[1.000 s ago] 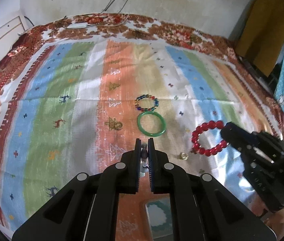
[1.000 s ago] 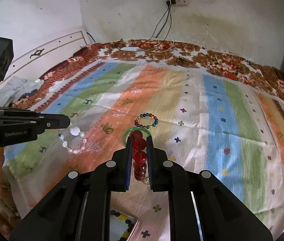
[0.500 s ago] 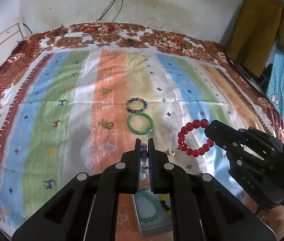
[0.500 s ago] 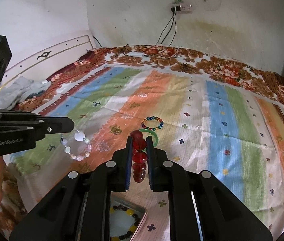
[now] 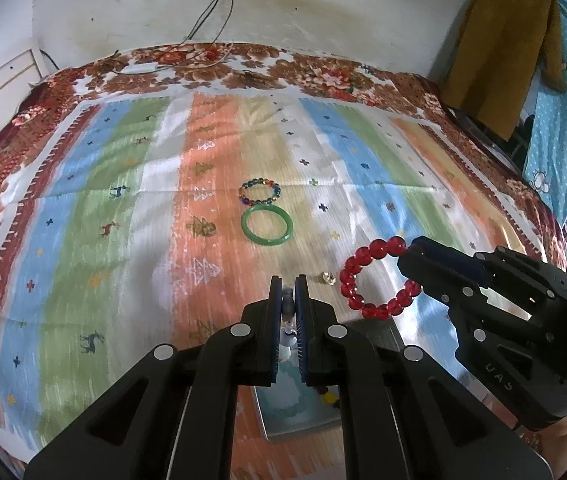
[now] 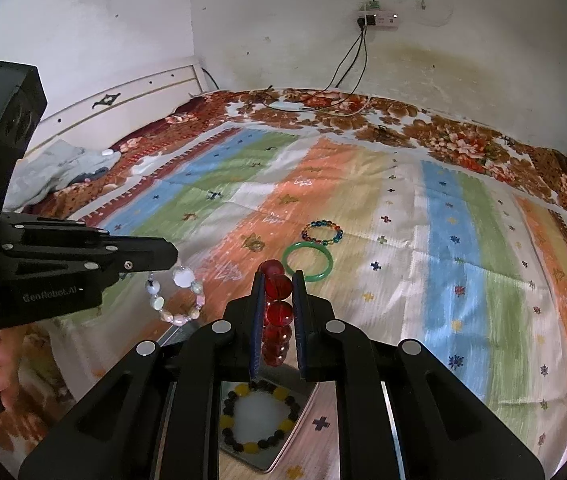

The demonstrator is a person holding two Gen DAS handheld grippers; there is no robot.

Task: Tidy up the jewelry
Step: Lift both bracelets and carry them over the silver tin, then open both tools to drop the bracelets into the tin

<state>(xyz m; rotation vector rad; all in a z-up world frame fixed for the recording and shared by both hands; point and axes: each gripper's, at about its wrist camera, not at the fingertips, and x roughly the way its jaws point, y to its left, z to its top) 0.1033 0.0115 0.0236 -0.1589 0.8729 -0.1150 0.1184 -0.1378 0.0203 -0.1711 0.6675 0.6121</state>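
Observation:
My left gripper [image 5: 288,298] is shut on a pale pearl-like bead bracelet [image 6: 175,298], which dangles below its fingers over the near part of the striped bedspread. Beside it, my right gripper [image 6: 279,284] is shut on a red bead bracelet [image 5: 375,276], whose loop hangs from the tips. In the right wrist view the left gripper [image 6: 173,258] shows at the left; in the left wrist view the right gripper [image 5: 407,254] shows at the right. A metal tray [image 6: 267,466] lies under both grippers and holds a black-and-yellow bead bracelet [image 6: 259,416] and a pale green one [image 5: 295,400].
A green bangle [image 5: 267,226] and a multicoloured bead bracelet [image 5: 259,192] lie side by side mid-bedspread. A small gold trinket [image 5: 327,278] sits nearer. Cables [image 6: 323,100] run along the far edge by the wall; crumpled cloth [image 6: 55,172] is at the left.
Both grippers have drawn back toward the near edge with their bracelets. The tray has come into view beneath them, and the bangle now looks farther off.

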